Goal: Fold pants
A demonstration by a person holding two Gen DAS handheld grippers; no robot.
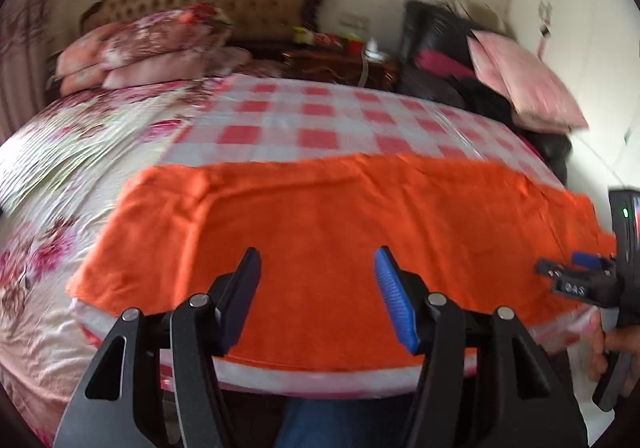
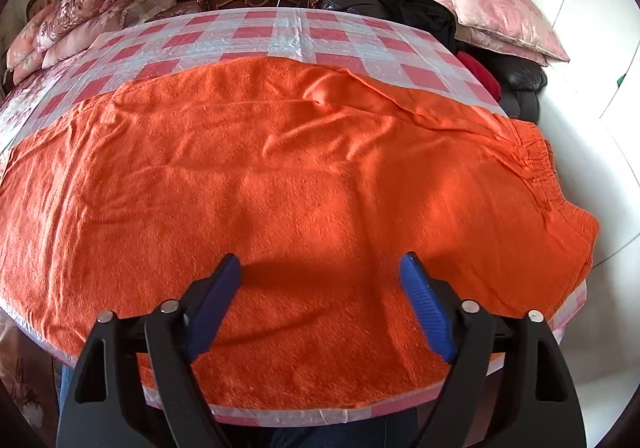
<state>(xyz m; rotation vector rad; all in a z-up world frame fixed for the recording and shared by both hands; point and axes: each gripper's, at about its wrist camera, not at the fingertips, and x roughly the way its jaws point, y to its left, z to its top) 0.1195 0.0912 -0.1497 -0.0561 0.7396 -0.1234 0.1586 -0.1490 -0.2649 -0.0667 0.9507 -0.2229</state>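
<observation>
You have the orange pants [image 2: 304,176] lying lengthwise across the checked worktop [image 2: 288,28], waistband [image 2: 538,160] at your right end, the legs apparently stacked already, though a ridge still wrinkles the far side. Both claws hover above the near edge with jaws spread wide, holding nothing: the left claw [image 1: 318,288] over the middle, the right claw [image 2: 320,288] likewise. You seem to be between folds; next, pinch one end with each claw and carry it across to the other.
</observation>
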